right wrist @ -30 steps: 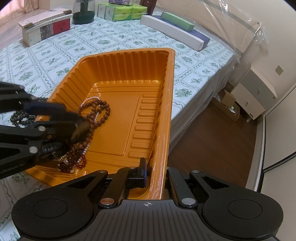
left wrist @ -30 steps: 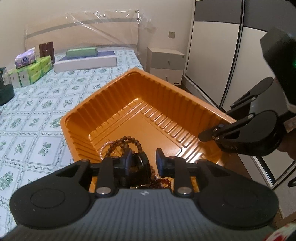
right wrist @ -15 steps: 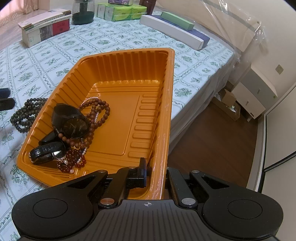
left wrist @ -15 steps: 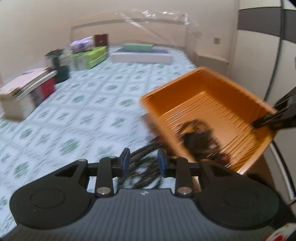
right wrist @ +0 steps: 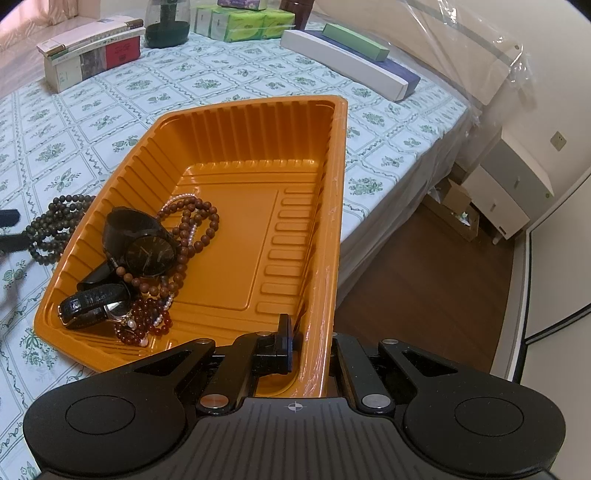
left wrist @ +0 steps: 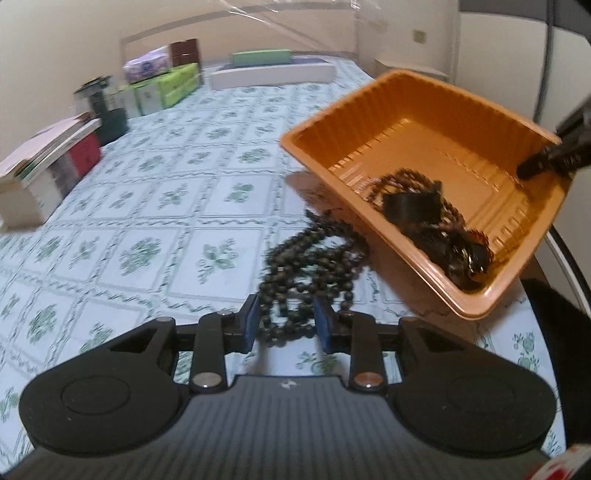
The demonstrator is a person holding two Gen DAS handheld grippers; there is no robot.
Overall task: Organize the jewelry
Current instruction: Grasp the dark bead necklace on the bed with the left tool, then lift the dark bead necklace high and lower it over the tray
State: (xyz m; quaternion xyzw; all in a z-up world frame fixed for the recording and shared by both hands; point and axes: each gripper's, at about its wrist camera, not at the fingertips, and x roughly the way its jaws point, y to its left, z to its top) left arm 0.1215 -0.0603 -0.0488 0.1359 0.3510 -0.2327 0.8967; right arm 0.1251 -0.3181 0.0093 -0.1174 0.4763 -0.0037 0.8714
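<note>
An orange plastic tray (right wrist: 236,155) sits at the edge of the bed, and my right gripper (right wrist: 312,347) is shut on its near wall. Its lower left corner holds a black watch (right wrist: 147,254), a black strap (right wrist: 92,302), brown beads (right wrist: 199,221) and red beads (right wrist: 144,325). A dark bead necklace (left wrist: 314,254) lies on the bedspread just outside the tray (left wrist: 406,110). My left gripper (left wrist: 286,326) is low over the necklace's near end. Its blue pads (left wrist: 251,325) stand apart with beads between them. The right gripper (left wrist: 546,158) shows at the tray's far corner.
Stacked boxes (right wrist: 92,48), a dark jar (right wrist: 166,22), green tissue packs (right wrist: 243,22) and a long white box (right wrist: 343,59) line the far side of the bed. The bed's edge drops to a wooden floor (right wrist: 424,277) by a nightstand (right wrist: 513,188).
My left gripper has come out of the tray, leaving the black watch inside, and swung down to the dark necklace on the bedspread. The right gripper and tray have not moved.
</note>
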